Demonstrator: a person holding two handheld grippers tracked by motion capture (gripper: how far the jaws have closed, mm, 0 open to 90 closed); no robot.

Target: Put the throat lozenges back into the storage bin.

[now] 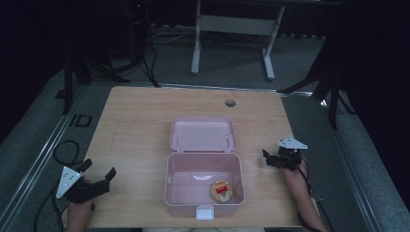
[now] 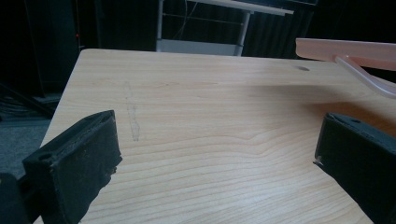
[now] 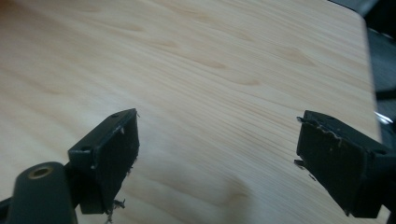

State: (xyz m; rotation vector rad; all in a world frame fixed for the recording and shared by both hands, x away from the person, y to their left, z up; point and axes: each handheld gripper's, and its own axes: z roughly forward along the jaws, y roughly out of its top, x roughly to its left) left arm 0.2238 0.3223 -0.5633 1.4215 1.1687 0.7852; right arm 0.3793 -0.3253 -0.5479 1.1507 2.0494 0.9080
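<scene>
Two grippers are seen at the near end of a wooden table (image 1: 140, 121), one on each side of a pink plastic box (image 1: 170, 186) w/ hinged lid (image 1: 202, 134). Lid is folded fully back and lies flat on the tabletop behind the box; a white latch tab (image 1: 204, 212) is seen at the box's front edge. Inside the box, at the front right corner of the floor, a small round tin (image 1: 221, 191) w/ yellow-and-red label is seen lying flat. Left gripper (image 1: 100, 173) is held at the near left corner of the table, well apart from the box, jaws spread wide w/ nothing between them; in the left gripper view, bare wood is seen between its pads (image 2: 79, 163) and the lid's pink edge (image 2: 345, 48) is seen at upper right. Right gripper (image 1: 265, 157) is held just right of the box, approx. level w/ its rear wall, not touching it, jaws pointed toward the box. In the right gripper view, its pads (image 3: 109, 156) are likewise set wide apart over bare tabletop, nothing grasped. A round cable hole (image 1: 230, 103) is seen at the table's far edge.
</scene>
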